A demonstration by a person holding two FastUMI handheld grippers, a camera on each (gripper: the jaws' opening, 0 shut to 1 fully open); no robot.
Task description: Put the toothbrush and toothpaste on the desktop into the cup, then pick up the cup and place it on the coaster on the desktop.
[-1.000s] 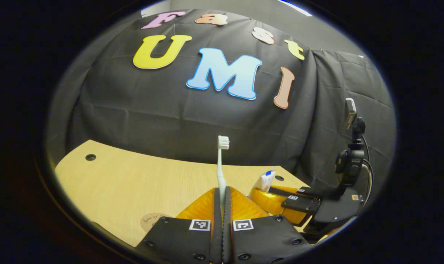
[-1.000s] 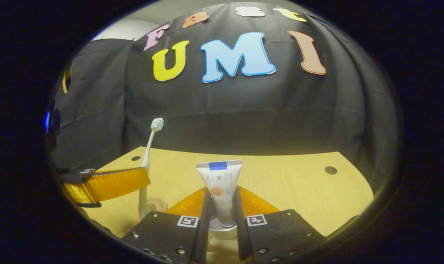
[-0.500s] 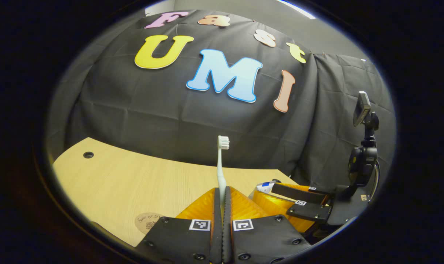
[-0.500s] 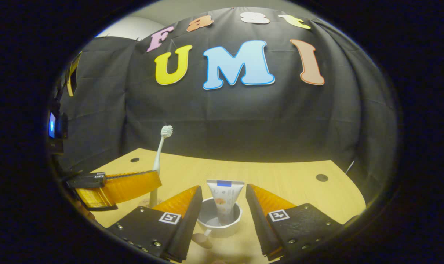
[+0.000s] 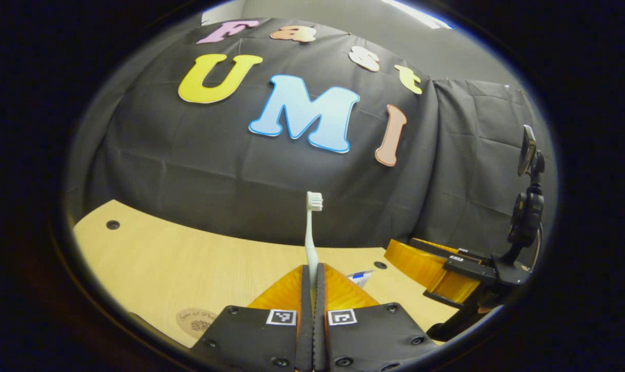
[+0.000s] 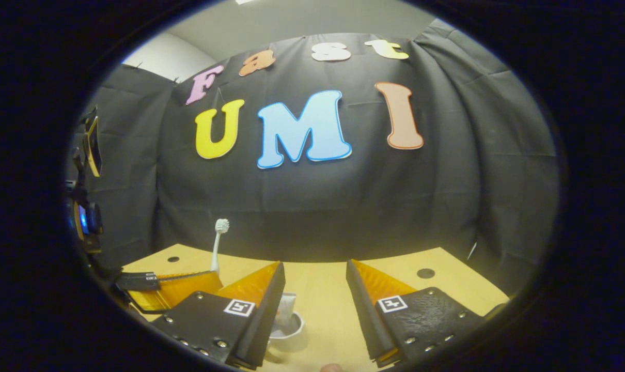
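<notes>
Gripping the toothbrush point(image 5: 309, 235) upright in my left gripper point(image 5: 313, 274), jaws tight; right gripper point(image 6: 312, 289) jaws wide, holding nothing, above the cup point(image 6: 287, 326)

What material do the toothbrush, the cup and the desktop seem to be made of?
Toothbrush: looks like smooth pale plastic, with a moulded slim handle and white bristles. Cup: glossy white, ceramic or plastic; I cannot tell which. Desktop: light wood-grain surface, matte, possibly laminate.
</notes>
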